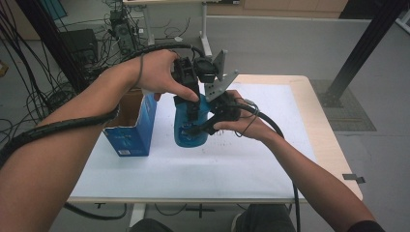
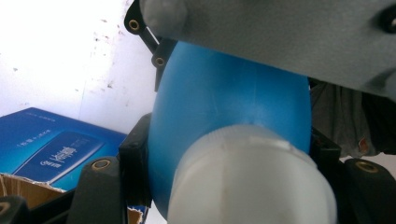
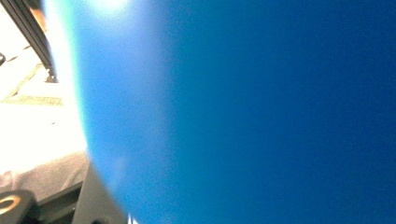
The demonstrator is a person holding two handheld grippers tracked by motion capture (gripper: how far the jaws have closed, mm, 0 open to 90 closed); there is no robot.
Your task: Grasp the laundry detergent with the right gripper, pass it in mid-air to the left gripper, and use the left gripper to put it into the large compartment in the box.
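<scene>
A blue bottle with a white cap stands upright over the white table cover, left of centre; I cannot tell whether its base touches it. My left gripper comes down from above and is shut on the bottle's top, the white cap sitting between its black jaws. My right gripper reaches in from the right, its jaws clasping the bottle's body. In the right gripper view the blue bottle wall is pressed close, with one finger at its edge.
An open blue carton stands just left of the bottle, also seen as the blue carton. The right gripper's grey plate hangs over the bottle. A white cover lies on the wooden table. Cables and a black post lie beyond.
</scene>
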